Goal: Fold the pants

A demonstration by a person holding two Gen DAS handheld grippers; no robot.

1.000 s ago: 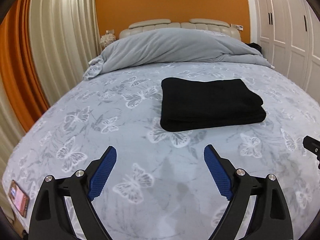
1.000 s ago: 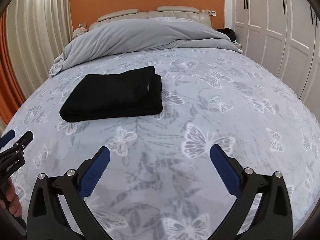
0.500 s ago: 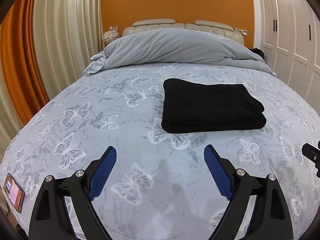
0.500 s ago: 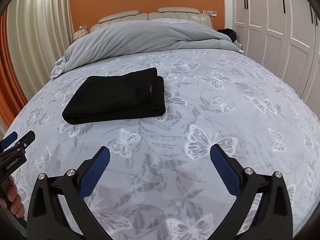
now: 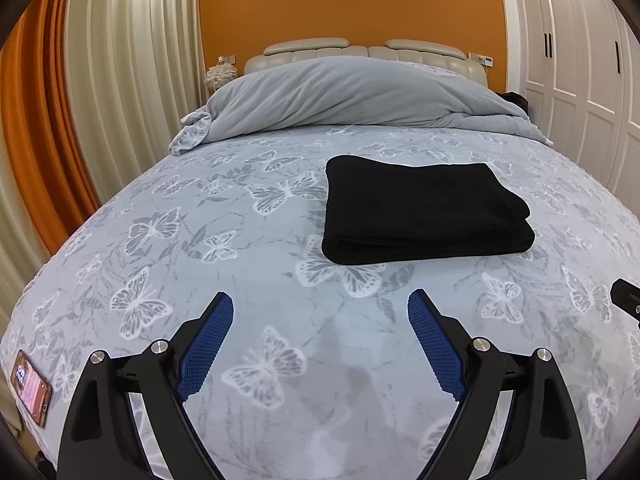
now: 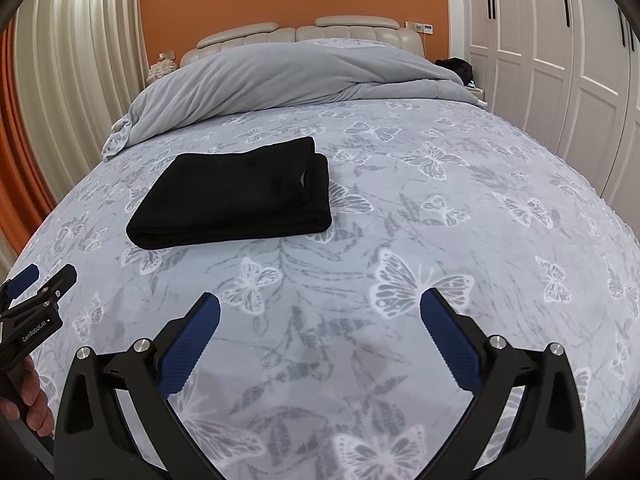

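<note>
The black pants (image 5: pixel 424 212) lie folded into a thick rectangular bundle on the butterfly-print bed (image 5: pixel 248 280), in the middle of the mattress. In the left wrist view my left gripper (image 5: pixel 320 300) hangs open over bare sheet, a short way in front of the bundle, nothing between its blue pads. The right wrist view shows the same bundle (image 6: pixel 236 196) ahead and to the left. My right gripper (image 6: pixel 320 298) is also open and holds nothing above the sheet (image 6: pixel 440 220). The left gripper (image 6: pixel 48 276) shows at that view's left edge, held by a hand (image 6: pixel 28 400).
A bunched grey duvet (image 5: pixel 352 96) fills the head of the bed below the padded headboard (image 5: pixel 360 46). A phone (image 5: pixel 30 384) lies at the bed's near left corner. Curtains (image 5: pixel 120 80) hang on the left and white wardrobe doors (image 6: pixel 560 80) stand on the right.
</note>
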